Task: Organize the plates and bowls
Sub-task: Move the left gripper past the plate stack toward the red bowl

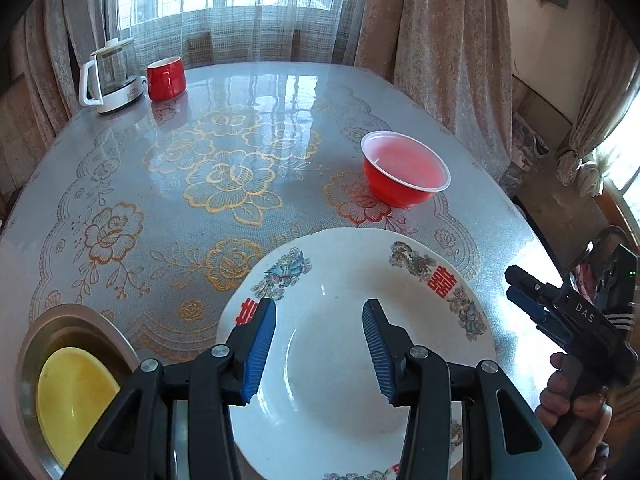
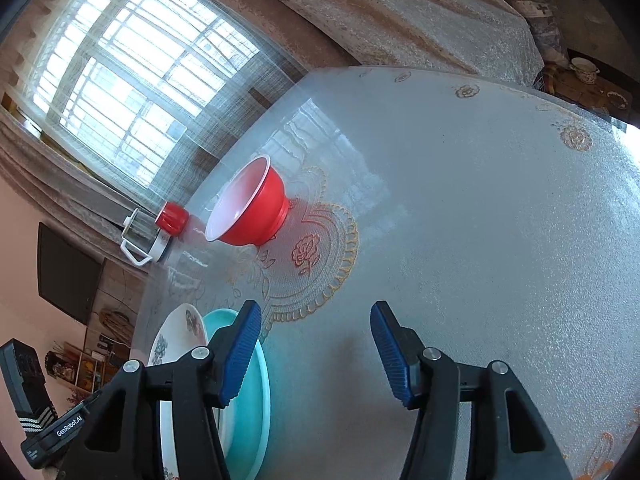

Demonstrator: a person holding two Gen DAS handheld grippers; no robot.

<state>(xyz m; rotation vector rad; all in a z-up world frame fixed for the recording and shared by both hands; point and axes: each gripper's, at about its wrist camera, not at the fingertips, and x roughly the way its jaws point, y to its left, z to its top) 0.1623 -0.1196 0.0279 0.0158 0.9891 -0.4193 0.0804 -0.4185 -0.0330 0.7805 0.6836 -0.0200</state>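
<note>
A white plate with flower and red-character prints lies at the table's near edge. My left gripper hangs open above it, empty. In the right wrist view the white plate rests on a teal plate. A red bowl with a pale inside stands beyond, also seen in the right wrist view. A yellow bowl sits inside a metal bowl at the near left. My right gripper is open and empty over bare table; it also shows in the left wrist view.
A red mug and a glass kettle stand at the table's far left corner. The table has a glossy floral cover. Curtains and a window lie behind. The table's right edge drops off near my right hand.
</note>
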